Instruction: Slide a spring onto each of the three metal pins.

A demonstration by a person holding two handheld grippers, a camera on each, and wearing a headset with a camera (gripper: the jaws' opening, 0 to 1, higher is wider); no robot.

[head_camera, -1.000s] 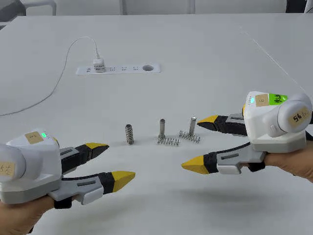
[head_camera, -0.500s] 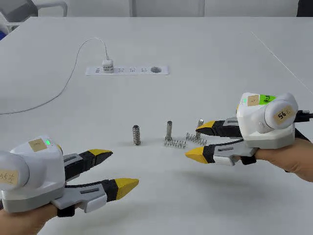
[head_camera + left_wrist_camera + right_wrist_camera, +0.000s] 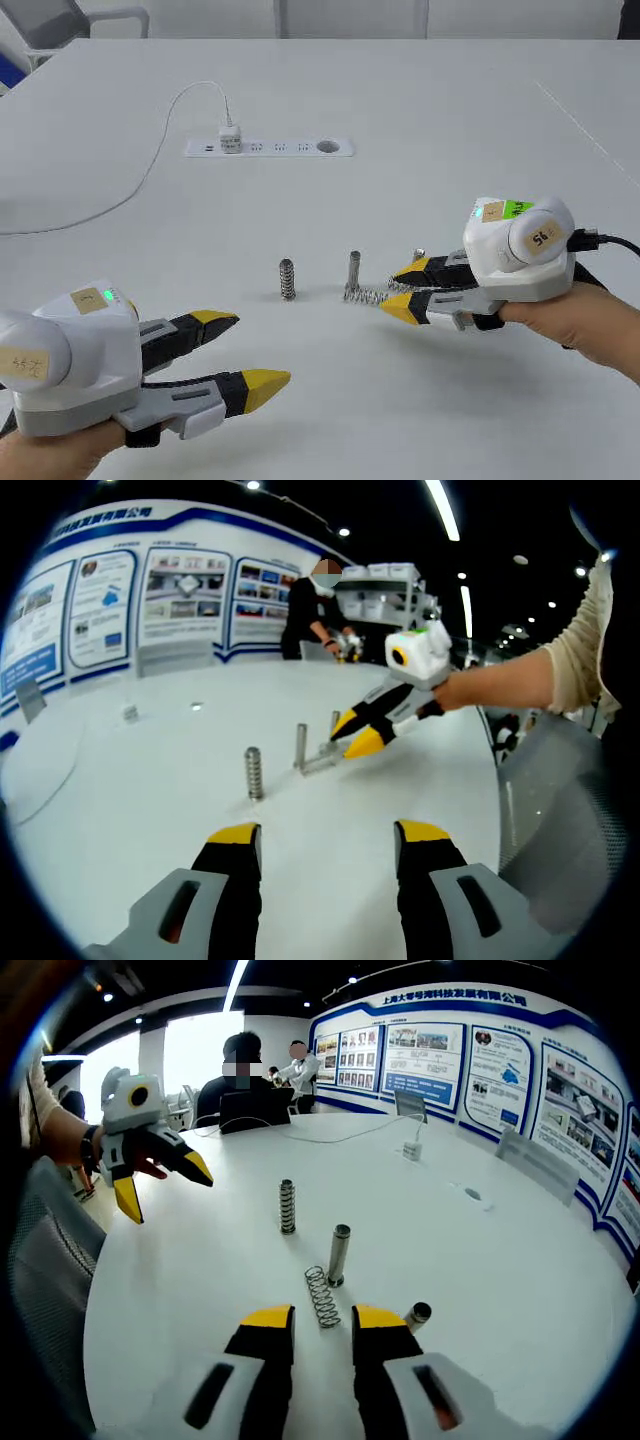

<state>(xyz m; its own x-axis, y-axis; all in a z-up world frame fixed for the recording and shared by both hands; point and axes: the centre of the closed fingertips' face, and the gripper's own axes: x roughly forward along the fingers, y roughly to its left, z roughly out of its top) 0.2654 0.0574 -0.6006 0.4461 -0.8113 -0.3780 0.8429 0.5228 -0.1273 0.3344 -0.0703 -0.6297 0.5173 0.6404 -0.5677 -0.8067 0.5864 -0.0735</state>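
Three metal pins stand in a row on the white table (image 3: pixel 330 410). The left pin (image 3: pixel 288 279) (image 3: pixel 287 1206) wears a spring. The middle pin (image 3: pixel 354 270) (image 3: pixel 340 1253) is bare. The right pin (image 3: pixel 418 256) (image 3: pixel 417 1313) peeks out beside my right gripper's upper jaw. A loose spring (image 3: pixel 364 296) (image 3: pixel 322 1296) lies at the middle pin's foot, just ahead of my right gripper (image 3: pixel 398 290), whose jaws stand a narrow gap apart with nothing seen between them. My left gripper (image 3: pixel 245 350) hovers wide open and empty at the near left.
A white power strip (image 3: pixel 270 148) with a plugged charger (image 3: pixel 230 137) and its cable lies at the back of the table. A chair (image 3: pixel 60 20) stands beyond the far left corner. People stand far off in the gripper views.
My right gripper has moved left and down to the pins and its jaws have narrowed. One of the two loose springs is now hidden behind it. The left gripper has hardly moved.
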